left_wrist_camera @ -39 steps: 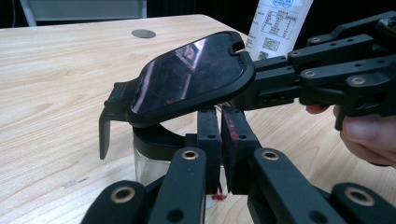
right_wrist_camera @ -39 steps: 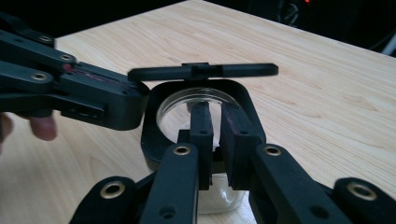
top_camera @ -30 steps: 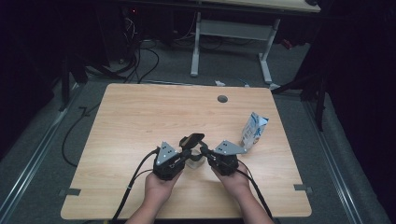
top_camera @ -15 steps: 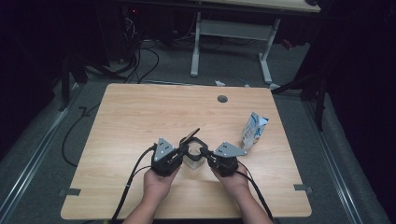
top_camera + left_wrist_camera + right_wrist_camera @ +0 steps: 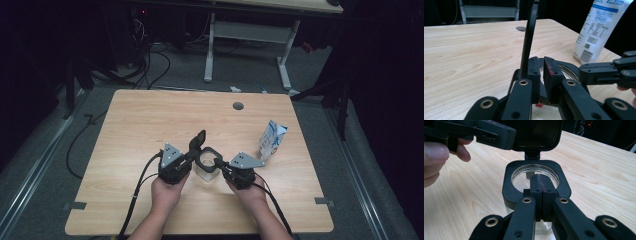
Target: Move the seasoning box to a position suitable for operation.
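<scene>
step: opening a clear jar [image 5: 206, 169] that stood on the tabletop [image 5: 150, 120], its hinged lid [image 5: 198, 140] flipped upright | left gripper [image 5: 192, 156]: jaws nearly together beside the lid's hinge | right gripper [image 5: 220, 167]: clamped on the jar's black rim | pouch [image 5: 271, 140] well apart, right | next: probably steady the jar, fetch the pouch

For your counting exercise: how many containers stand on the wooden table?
2. A clear jar with a black hinged lid flipped up stands between the two grippers near the front; a white-and-blue pouch stands toward the right edge.
</scene>
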The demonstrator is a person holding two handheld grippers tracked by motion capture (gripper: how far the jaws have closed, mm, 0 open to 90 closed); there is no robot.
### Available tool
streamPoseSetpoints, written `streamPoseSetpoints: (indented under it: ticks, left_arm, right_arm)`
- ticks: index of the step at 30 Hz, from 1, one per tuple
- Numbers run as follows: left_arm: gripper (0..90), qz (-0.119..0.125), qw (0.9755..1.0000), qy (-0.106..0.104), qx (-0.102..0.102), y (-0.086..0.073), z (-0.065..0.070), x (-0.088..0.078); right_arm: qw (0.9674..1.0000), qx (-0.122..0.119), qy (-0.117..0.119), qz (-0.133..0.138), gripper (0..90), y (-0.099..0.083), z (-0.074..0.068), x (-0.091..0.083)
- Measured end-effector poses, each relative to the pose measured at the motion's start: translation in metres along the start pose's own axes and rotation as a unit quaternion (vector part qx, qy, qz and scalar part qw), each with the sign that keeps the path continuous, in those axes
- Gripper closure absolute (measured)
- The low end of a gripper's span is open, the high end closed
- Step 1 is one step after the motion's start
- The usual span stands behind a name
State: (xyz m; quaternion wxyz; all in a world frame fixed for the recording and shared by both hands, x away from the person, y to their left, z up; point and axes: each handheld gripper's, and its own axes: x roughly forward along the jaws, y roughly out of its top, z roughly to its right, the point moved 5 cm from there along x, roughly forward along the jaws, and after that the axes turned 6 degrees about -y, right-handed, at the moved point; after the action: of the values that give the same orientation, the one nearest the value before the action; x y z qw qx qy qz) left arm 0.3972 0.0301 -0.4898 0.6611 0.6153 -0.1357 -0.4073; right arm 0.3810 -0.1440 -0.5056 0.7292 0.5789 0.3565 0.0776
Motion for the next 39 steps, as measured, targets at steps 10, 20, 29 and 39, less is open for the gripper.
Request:
streamPoseSetpoints:
  ticks: [10,20,29,39]
  left_arm:
    - [84.6,0.000,1.0000,0.007,-0.004,0.0000,-0.0054,0.0003]
    - [85.4,-0.004,0.9999,0.011,-0.007,-0.0016,-0.0080,0.0018]
    - [85.8,-0.005,0.9999,0.013,-0.006,-0.0018,-0.0080,0.0019]
    - [83.2,-0.010,0.9999,0.007,0.001,-0.0034,-0.0042,-0.0018]
  right_arm:
    - [1.0000,-0.002,0.002,0.003,90.0,-0.0003,0.0003,0.0001]
    - [1.0000,0.000,0.005,0.004,90.0,-0.0010,0.0009,-0.0004]
    - [1.0000,-0.001,0.005,0.003,90.0,-0.0010,0.0011,-0.0005]
    - [1.0000,-0.002,0.005,0.004,89.9,-0.0010,0.0009,-0.0003]
